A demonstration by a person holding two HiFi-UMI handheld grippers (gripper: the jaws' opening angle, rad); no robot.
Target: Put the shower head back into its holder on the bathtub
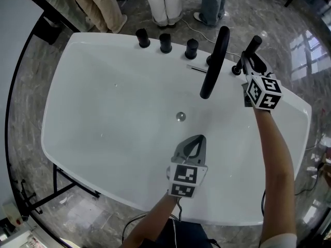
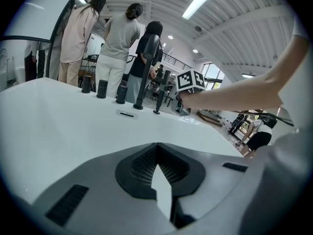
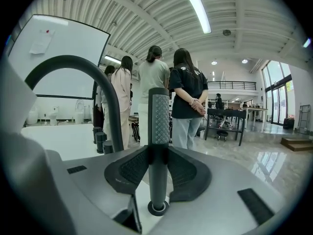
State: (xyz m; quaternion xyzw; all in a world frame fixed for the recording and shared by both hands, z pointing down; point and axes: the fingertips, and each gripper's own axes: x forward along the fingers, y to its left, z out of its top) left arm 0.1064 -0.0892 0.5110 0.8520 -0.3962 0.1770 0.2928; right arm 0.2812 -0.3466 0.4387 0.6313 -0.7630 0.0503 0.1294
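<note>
The black stick-shaped shower head [image 1: 252, 48] [image 3: 159, 116] stands upright at the right rim of the white bathtub [image 1: 103, 39]. Its lower end sits in the round black holder [image 1: 237, 70] [image 3: 157, 208]. My right gripper [image 1: 252, 62] [image 3: 158, 153] is shut on the shower head's smooth shaft, just below its textured upper part. My left gripper [image 1: 194, 142] [image 2: 157, 145] hovers over the tub's inside, near the front. It is shut, with nothing between its pads.
A tall arched black faucet spout [image 1: 214, 61] [image 3: 98, 77] [image 2: 146, 67] rises just left of the holder. Three black knobs [image 1: 165, 42] line the far rim. A drain [image 1: 180, 117] sits mid-tub. Several people [image 1: 165, 1] stand behind the tub on the marble floor.
</note>
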